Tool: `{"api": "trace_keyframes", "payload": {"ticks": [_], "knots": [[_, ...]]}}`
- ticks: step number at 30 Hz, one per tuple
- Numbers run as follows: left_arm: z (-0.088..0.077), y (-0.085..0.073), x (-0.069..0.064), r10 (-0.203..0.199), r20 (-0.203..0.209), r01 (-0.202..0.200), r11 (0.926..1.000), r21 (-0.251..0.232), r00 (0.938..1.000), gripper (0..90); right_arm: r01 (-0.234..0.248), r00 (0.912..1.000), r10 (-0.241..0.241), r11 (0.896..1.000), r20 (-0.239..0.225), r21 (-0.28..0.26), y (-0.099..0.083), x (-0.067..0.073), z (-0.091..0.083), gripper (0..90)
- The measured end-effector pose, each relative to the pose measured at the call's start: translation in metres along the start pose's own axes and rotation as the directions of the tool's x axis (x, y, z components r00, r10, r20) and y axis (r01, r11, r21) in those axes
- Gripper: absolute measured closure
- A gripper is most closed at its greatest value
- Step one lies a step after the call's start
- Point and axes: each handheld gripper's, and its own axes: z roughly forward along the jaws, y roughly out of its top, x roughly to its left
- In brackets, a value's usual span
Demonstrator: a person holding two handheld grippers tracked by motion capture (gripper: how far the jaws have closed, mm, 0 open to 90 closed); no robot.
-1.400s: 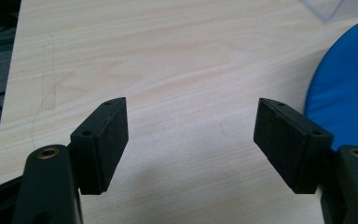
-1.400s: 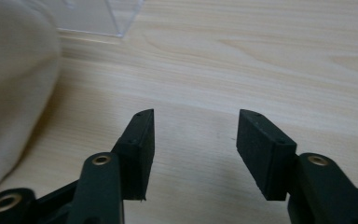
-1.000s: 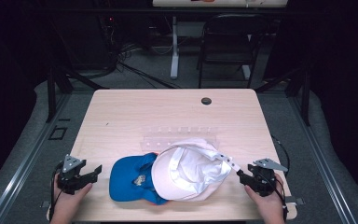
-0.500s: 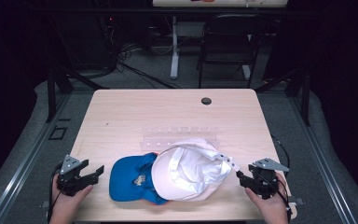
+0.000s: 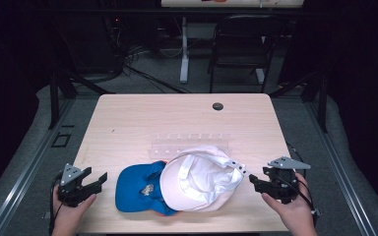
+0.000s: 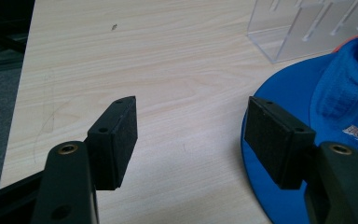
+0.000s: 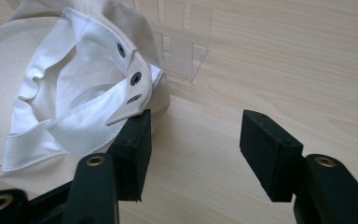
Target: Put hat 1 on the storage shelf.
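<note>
A white cap (image 5: pixel 199 179) lies upside down at the table's front, overlapping a blue cap (image 5: pixel 138 187) on its left. The white cap's (image 7: pixel 74 98) snap strap (image 7: pixel 133 88) ends just over one jaw of my right gripper (image 7: pixel 196 137). That gripper (image 5: pixel 254 181) is open and has just been opening wider, with bare wood between its pads. My left gripper (image 5: pixel 100 178) stands open left of the blue cap (image 6: pixel 289 88). In its own view the left gripper (image 6: pixel 191 128) has just been closing a little, with nothing between the jaws and one pad (image 6: pixel 272 140) over the cap's edge.
A clear acrylic rack (image 5: pixel 189 143) with slots stands just behind the caps, also seen as the rack (image 6: pixel 303 28) and the rack (image 7: pixel 182 44). A dark round grommet (image 5: pixel 218 106) sits near the table's (image 5: pixel 142 118) far edge. A chair and cables are beyond it.
My right gripper has lifted slightly off the table beside the white cap's strap. The left hand and both caps have stayed where they were.
</note>
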Motion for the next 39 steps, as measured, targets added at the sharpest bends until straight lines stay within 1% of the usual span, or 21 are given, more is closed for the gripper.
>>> {"api": "trace_keyframes", "payload": {"ticks": [2,4,5,6,9,10,11,15,18,19,25,28,29,30,31,32,34,35,37,38,39], "knots": [[0.000,0.000,0.000,-0.002,0.001,0.002,1.0000,0.004,1.0000,34.9,0.001,1.0000,-0.002,1.000,0.007,0.024,0.006,-0.001,-0.004,44.1],[0.001,-0.001,0.001,-0.003,0.004,0.003,1.0000,0.005,1.0000,35.5,0.001,0.9999,-0.001,1.000,0.013,0.027,0.008,-0.002,-0.006,45.2],[0.001,-0.001,0.001,-0.002,0.003,0.002,1.0000,0.007,1.0000,37.1,0.000,0.9999,-0.001,0.999,0.011,0.045,0.012,-0.003,-0.008,46.6],[0.000,-0.001,0.001,-0.011,0.007,0.010,0.9998,0.018,0.9999,41.4,-0.020,0.9997,0.020,0.998,-0.011,0.055,0.016,-0.003,-0.010,48.5],[0.002,-0.002,0.002,-0.034,0.030,0.033,0.9994,0.013,0.9990,43.2,-0.011,0.9997,0.012,0.998,-0.022,0.068,0.022,-0.003,-0.013,50.0],[0.002,-0.002,0.002,-0.034,0.030,0.033,0.9994,0.013,0.9990,43.6,-0.011,0.9997,0.012,0.998,-0.022,0.068,0.022,-0.003,-0.013,50.0],[0.003,-0.003,0.002,-0.033,0.034,0.032,0.9993,0.019,0.9989,44.2,-0.004,0.9991,0.007,0.997,-0.043,0.071,0.027,0.001,-0.015,51.0],[0.003,-0.003,0.002,-0.029,0.040,0.027,0.9991,0.034,0.9988,44.4,0.003,0.9966,0.004,0.996,-0.083,0.091,0.035,0.008,-0.018,53.6],[0.004,-0.003,0.002,-0.030,0.040,0.028,0.9992,0.029,0.9988,44.4,0.011,0.9938,0.001,0.995,-0.111,0.101,0.039,0.012,-0.017,54.8],[0.004,-0.003,0.002,-0.029,0.041,0.028,0.9992,0.029,0.9987,44.4,0.003,0.9922,0.012,0.994,-0.124,0.113,0.041,0.012,-0.015,54.9],[0.006,-0.004,0.002,-0.027,0.042,0.025,0.9990,0.035,0.9987,44.4,-0.021,0.9921,0.040,0.988,-0.119,0.155,0.047,0.012,-0.002,55.3],[0.006,-0.004,0.002,-0.026,0.044,0.024,0.9989,0.041,0.9987,44.4,-0.049,0.9865,0.078,0.979,-0.144,0.198,0.048,0.010,0.010,53.6],[0.006,-0.004,0.002,-0.026,0.044,0.024,0.9989,0.041,0.9987,44.4,-0.049,0.9865,0.078,0.979,-0.144,0.198,0.048,0.010,0.010,53.6],[0.007,-0.004,0.002,-0.025,0.045,0.023,0.9988,0.042,0.9987,44.4,-0.070,0.9810,0.106,0.974,-0.162,0.214,0.048,0.008,0.017,51.5],[0.007,-0.004,0.002,-0.025,0.045,0.023,0.9988,0.042,0.9987,44.4,-0.070,0.9810,0.106,0.974,-0.162,0.214,0.048,0.008,0.017,51.5],[0.007,-0.004,0.003,-0.026,0.046,0.024,0.9988,0.043,0.9986,44.4,-0.084,0.9752,0.128,0.969,-0.180,0.231,0.048,0.005,0.023,50.8],[0.007,-0.005,0.003,-0.027,0.047,0.025,0.9989,0.040,0.9985,44.4,-0.098,0.9685,0.148,0.966,-0.200,0.240,0.047,0.003,0.029,49.7],[0.007,-0.005,0.003,-0.027,0.047,0.025,0.9989,0.040,0.9985,44.4,-0.098,0.9685,0.148,0.966,-0.200,0.240,0.047,0.003,0.029,49.7],[0.007,-0.005,0.003,-0.026,0.046,0.025,0.9988,0.041,0.9986,44.4,-0.125,0.9597,0.181,0.960,-0.215,0.252,0.046,-0.001,0.036,49.7],[0.007,-0.005,0.003,-0.026,0.046,0.025,0.9988,0.041,0.9986,44.4,-0.125,0.9597,0.181,0.960,-0.215,0.252,0.046,-0.001,0.036,49.7],[0.007,-0.005,0.003,-0.026,0.045,0.024,0.9988,0.042,0.9986,44.4,-0.133,0.9567,0.192,0.957,-0.219,0.256,0.045,-0.002,0.038,49.8]]}}
